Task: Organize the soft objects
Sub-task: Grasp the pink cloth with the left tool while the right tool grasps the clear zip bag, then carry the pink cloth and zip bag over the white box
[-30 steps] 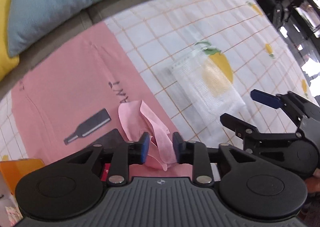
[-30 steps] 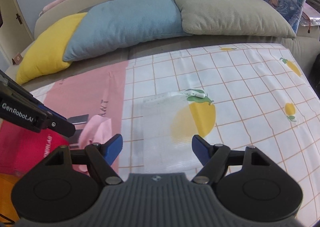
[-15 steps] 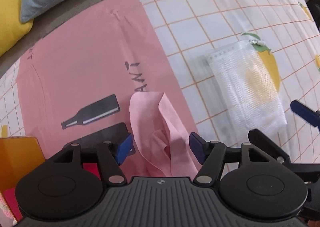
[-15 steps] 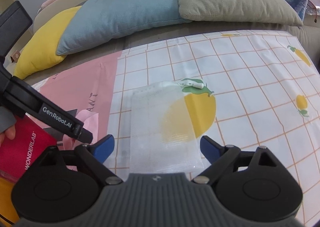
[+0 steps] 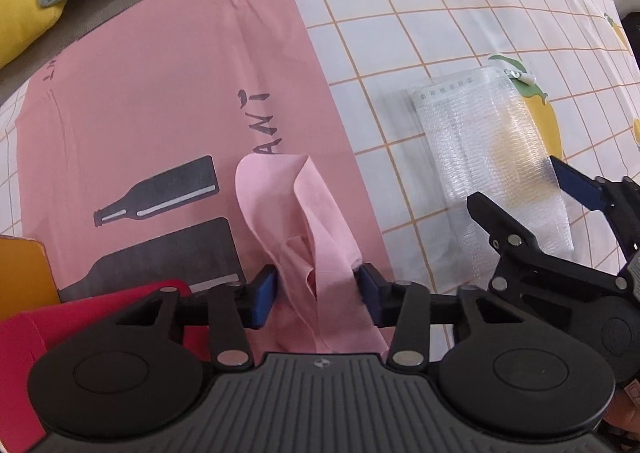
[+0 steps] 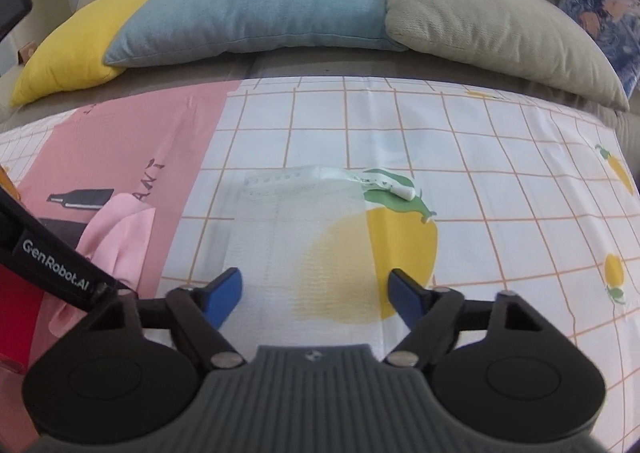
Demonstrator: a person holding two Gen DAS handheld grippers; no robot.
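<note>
Soft, even indoor light fills both views, bright without glare; shadows under the pink cloth [image 5: 304, 221] are faint. Fisheye bending curves the checked sheet [image 6: 460, 157] at the edges, and fine detail looks slightly soft

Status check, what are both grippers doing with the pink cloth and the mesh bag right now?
Left gripper closing, pink cloth between its pads. Right gripper closing over the flat mesh bag, not gripping. Red box beside the cloth; nothing blocking.
</note>
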